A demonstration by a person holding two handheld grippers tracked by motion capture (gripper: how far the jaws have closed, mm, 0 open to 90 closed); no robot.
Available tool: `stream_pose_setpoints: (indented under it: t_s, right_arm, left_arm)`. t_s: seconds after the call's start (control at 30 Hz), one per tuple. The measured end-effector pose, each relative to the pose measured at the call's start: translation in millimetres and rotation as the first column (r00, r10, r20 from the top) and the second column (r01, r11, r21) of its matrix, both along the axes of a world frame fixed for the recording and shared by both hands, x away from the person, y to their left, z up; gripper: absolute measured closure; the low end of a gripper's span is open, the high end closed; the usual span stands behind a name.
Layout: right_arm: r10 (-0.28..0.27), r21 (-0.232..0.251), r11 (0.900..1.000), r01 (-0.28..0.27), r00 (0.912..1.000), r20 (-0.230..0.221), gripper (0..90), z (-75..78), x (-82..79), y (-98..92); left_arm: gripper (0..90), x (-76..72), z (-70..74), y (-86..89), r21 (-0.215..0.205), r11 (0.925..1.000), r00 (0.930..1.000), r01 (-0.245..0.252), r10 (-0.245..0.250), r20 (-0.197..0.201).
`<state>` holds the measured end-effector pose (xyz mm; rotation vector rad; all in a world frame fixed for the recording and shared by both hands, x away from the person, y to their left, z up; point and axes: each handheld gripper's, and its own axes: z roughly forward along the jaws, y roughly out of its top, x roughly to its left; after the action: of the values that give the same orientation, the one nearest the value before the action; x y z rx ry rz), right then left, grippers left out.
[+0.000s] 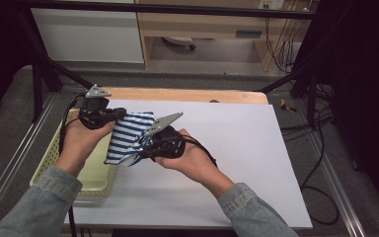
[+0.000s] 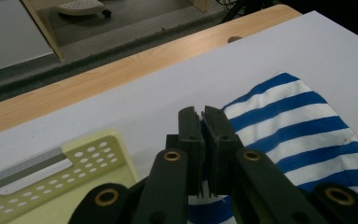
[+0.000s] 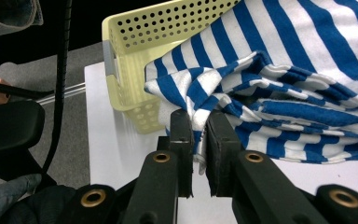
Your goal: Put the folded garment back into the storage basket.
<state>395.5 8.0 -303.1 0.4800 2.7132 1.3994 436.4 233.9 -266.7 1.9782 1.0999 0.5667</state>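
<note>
A blue-and-white striped cloth (image 1: 128,136) hangs bunched between both grippers, over the white table's left part and the rim of a pale yellow basket (image 1: 96,180). My left gripper (image 1: 121,116) is shut on the cloth's far edge; in the left gripper view its jaws (image 2: 203,116) pinch the fabric, and the striped cloth (image 2: 303,135) spreads to the right. My right gripper (image 1: 145,148) is shut on the cloth's near, folded edge. In the right gripper view the jaws (image 3: 200,121) clamp a fold of striped cloth (image 3: 284,70), with the basket (image 3: 135,56) behind.
The perforated yellow basket sits at the table's left edge, partly under the cloth. A white sheet (image 1: 237,158) covers the table, with a wooden strip (image 1: 187,95) at the far edge. Black frame bars (image 1: 39,74) and cables (image 1: 321,148) flank the table.
</note>
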Motion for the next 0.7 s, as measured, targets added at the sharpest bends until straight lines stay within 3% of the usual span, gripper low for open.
stream_pose_setpoints:
  t_s: [0.37,0.7]
  right_arm:
    - [0.015,0.03,0.999,-0.016,0.9993,0.035,82.5,-9.2,5.0,13.6]
    - [0.031,0.03,0.999,-0.033,0.998,0.055,82.5,-14.5,8.0,33.5]
  left_arm:
    - [85.6,5.3,-1.7,15.2,0.009,0.9997,0.9997,-0.023,0.023,-0.012]
    - [85.6,-2.4,0.7,36.7,0.013,0.9973,0.9974,-0.072,0.072,0.005]
